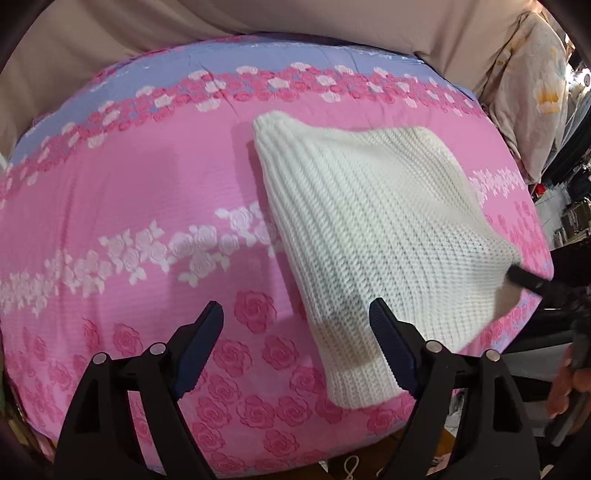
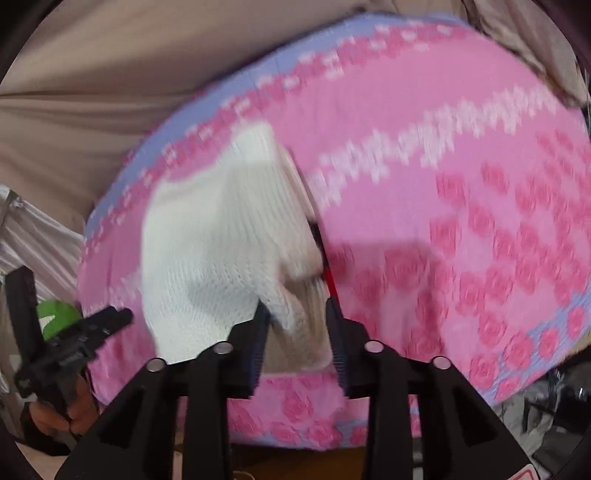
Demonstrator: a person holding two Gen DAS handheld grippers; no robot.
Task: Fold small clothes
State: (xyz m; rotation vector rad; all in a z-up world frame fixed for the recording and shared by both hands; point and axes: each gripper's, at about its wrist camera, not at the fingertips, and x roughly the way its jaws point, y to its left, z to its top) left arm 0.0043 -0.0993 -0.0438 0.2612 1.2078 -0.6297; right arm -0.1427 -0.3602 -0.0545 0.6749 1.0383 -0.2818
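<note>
1. Left wrist view: The left tongs (image 1: 296, 320) are spread wide with nothing between them.
2. They hang over a pink blanket (image 1: 129, 206) with roses on it.
3. A white knit hat (image 1: 373, 236) lies flat on the blanket, a bit to the right of the middle.
4. The hat's open end points to the bottom of the picture, just beside the right finger of the left tongs, which covers a bit of its edge.
5. At the right edge, the tip of the right tongs (image 1: 524, 278) touches the hat's right corner. I cannot tell from here if they pinch it.
6. A hand (image 1: 569, 384) shows low at the right edge.
7. Tan cloth (image 1: 258, 18) lies behind the blanket.
8. Right wrist view: This picture is blurry.
9. The right tongs (image 2: 297, 314) are partly spread. A corner of the white knit hat (image 2: 207, 236) sits between the fingers, but I cannot tell if they press on it.
10. The hat lies on the pink blanket (image 2: 461, 184), left of the middle.
11. The left tongs (image 2: 92, 326) show at the left edge, with a hand (image 2: 55, 417) under them.
12. Something green (image 2: 59, 314) sits behind them.
</note>
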